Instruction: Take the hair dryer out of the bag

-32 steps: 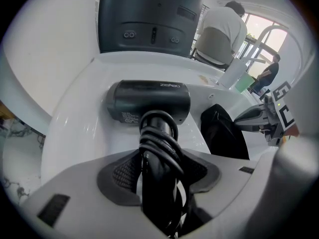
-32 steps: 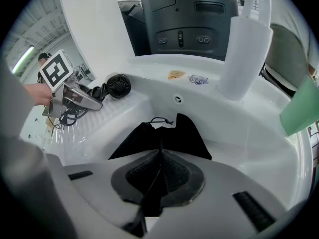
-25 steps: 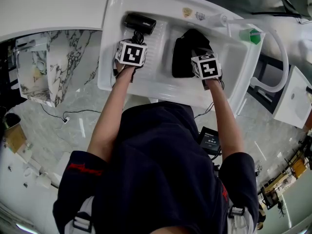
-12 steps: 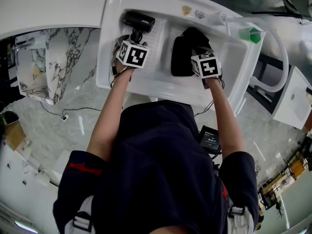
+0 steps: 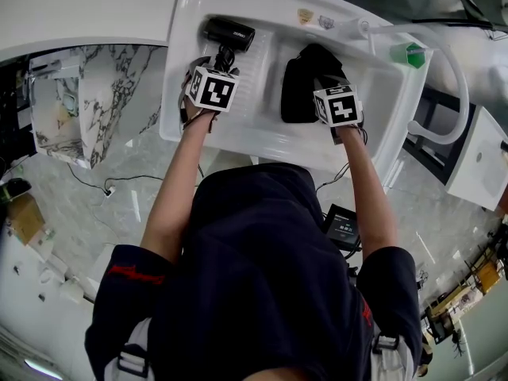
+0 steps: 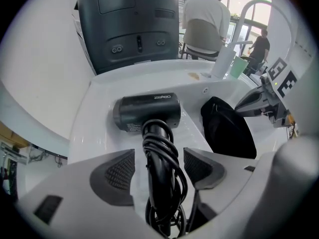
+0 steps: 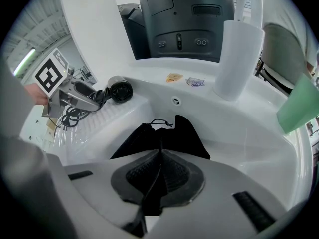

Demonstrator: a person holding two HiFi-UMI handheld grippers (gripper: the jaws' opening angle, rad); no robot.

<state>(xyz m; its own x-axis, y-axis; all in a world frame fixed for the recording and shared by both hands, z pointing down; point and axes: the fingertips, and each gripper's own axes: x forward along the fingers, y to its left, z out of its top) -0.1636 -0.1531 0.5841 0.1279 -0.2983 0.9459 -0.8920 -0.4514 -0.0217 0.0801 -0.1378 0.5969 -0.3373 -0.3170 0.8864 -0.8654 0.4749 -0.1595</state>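
Observation:
A dark grey hair dryer (image 5: 228,34) lies on the ribbed left side of the white basin (image 5: 262,137), outside the bag. In the left gripper view its barrel (image 6: 147,112) points sideways. Its cord-wrapped handle runs back between the open jaws of my left gripper (image 6: 158,166), and both pads (image 6: 119,171) stand clear of it. The black drawstring bag (image 5: 300,86) lies slack in the basin's right half. My right gripper (image 7: 158,176) is shut on the near edge of the bag (image 7: 164,133). In the head view the left gripper (image 5: 218,63) and right gripper (image 5: 321,86) sit side by side.
A white arched hose (image 5: 444,62) and a green cup (image 5: 407,55) stand at the basin's right end, and a white tumbler (image 7: 240,59) on its far rim. A dark machine (image 6: 129,24) rises behind the basin. People (image 6: 204,19) are in the background. Cables trail over the marble floor (image 5: 119,185).
My left gripper has rolled slightly around the hair dryer's handle. The dryer, the bag and my right gripper stay where they were.

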